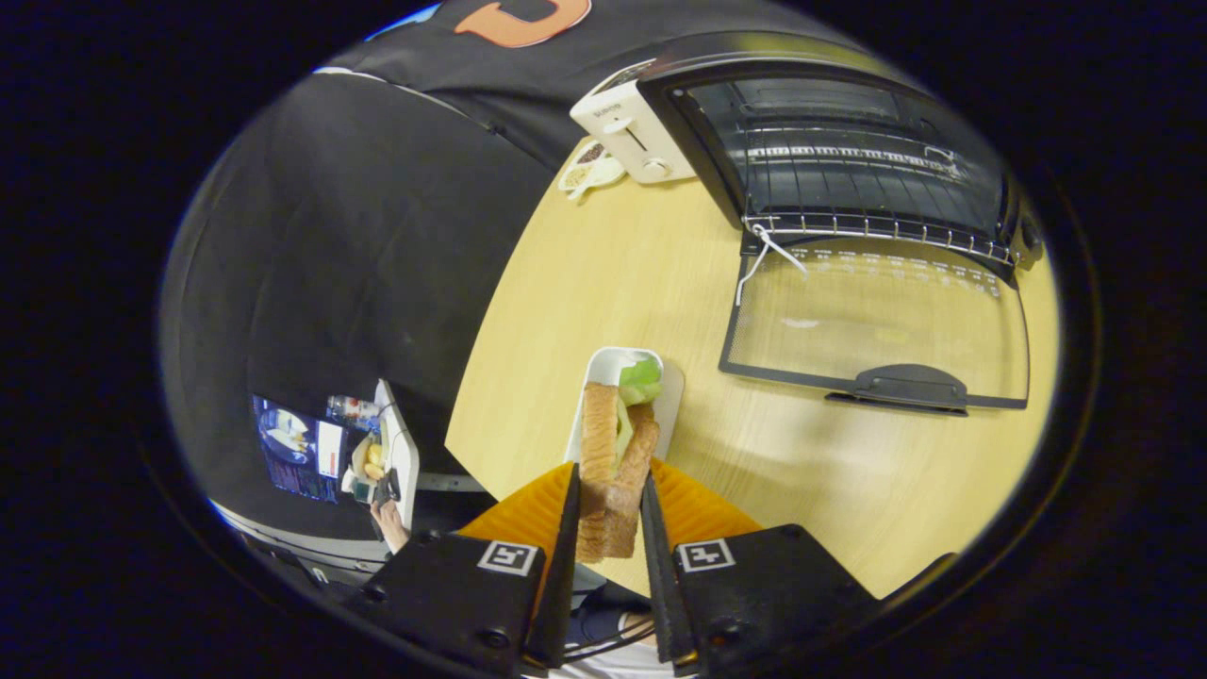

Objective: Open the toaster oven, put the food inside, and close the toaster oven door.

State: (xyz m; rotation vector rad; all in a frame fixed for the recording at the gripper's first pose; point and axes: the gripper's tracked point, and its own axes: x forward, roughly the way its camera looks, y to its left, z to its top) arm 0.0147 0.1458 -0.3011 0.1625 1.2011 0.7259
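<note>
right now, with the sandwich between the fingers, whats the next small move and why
Probably lift the sandwich off its tray and carry it toward the oven. The hand-held gripper looks shut on the sandwich, a finger against each bread slice, and the oven door already lies open flat on the table with the rack exposed, so nothing blocks the way in.

Sandwich point(615, 453) (toast, lettuce) clamped between fingers point(562, 528); toaster oven point(849, 160) beyond, door point(877, 321) flat open.

Gripper point(608, 514) apparently clamps sandwich point(613, 453)
</note>
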